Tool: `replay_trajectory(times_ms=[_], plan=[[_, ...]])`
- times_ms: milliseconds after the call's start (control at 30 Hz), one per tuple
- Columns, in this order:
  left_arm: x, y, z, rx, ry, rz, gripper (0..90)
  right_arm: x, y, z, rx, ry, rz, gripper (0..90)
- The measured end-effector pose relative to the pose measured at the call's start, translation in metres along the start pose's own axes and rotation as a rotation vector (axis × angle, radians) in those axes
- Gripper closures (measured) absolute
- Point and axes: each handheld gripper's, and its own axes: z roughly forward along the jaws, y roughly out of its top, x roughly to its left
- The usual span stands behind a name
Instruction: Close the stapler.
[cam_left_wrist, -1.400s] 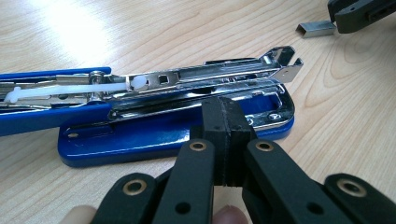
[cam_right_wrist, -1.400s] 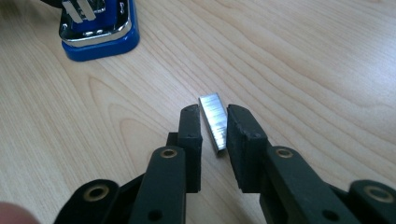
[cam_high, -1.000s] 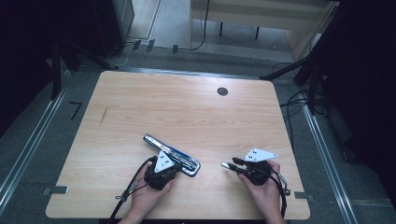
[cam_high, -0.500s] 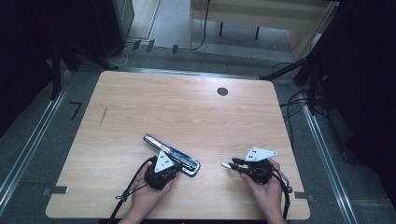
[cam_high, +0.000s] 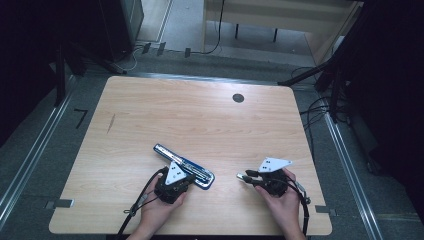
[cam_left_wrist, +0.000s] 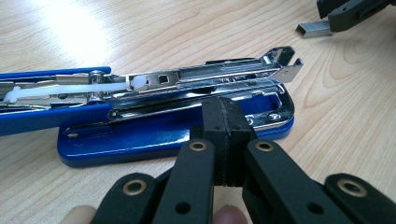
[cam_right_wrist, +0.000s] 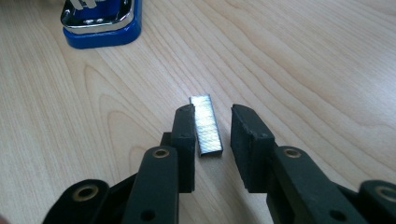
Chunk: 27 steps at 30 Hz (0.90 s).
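Observation:
A blue and chrome stapler (cam_high: 184, 167) lies open on the wooden table (cam_high: 200, 120), its staple channel (cam_left_wrist: 187, 81) bared. My left gripper (cam_high: 185, 176) is shut, pads together with nothing between them, its tip (cam_left_wrist: 227, 121) right at the stapler's blue base (cam_left_wrist: 140, 140). A short silver strip of staples (cam_right_wrist: 206, 123) lies flat on the wood. It sits between the jaws of my right gripper (cam_right_wrist: 212, 116), which have just been opening. The left pad (cam_right_wrist: 184, 128) is beside the strip and the right pad (cam_right_wrist: 245, 130) stands clear of it. From the left gripper view, the strip (cam_left_wrist: 314, 30) sits at the right gripper's tip (cam_left_wrist: 348, 11).
A dark round cable hole (cam_high: 238, 98) is set in the far part of the table. The table's front edge (cam_high: 200, 233) runs just behind both hands. Cables (cam_high: 140, 200) trail from the grippers. Floor rails and dark equipment surround the table.

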Motion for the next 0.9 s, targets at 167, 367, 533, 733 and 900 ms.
replay_trajectory(times_ms=[167, 367, 533, 733, 900], plan=[[0.0, 0.0, 0.0, -0.001, -0.001, -0.002, 90.0, -0.001, -0.001, 0.006, 0.01, 0.016, 0.007, 71.4], [0.0, 0.0, 0.0, -0.001, -0.001, -0.003, 90.0, -0.001, -0.001, 0.007, 0.006, 0.027, 0.004, 76.7], [0.0, 0.0, 0.0, -0.001, -0.001, -0.003, 90.0, 0.001, 0.0, 0.007, 0.014, 0.026, 0.005, 80.0], [0.0, 0.0, 0.0, -0.002, -0.002, -0.003, 90.0, 0.002, 0.004, 0.005, 0.005, 0.024, 0.008, 80.1], [0.0, 0.0, 0.0, -0.001, -0.001, -0.002, 90.0, 0.007, 0.012, 0.002, -0.008, 0.017, 0.006, 80.1]])
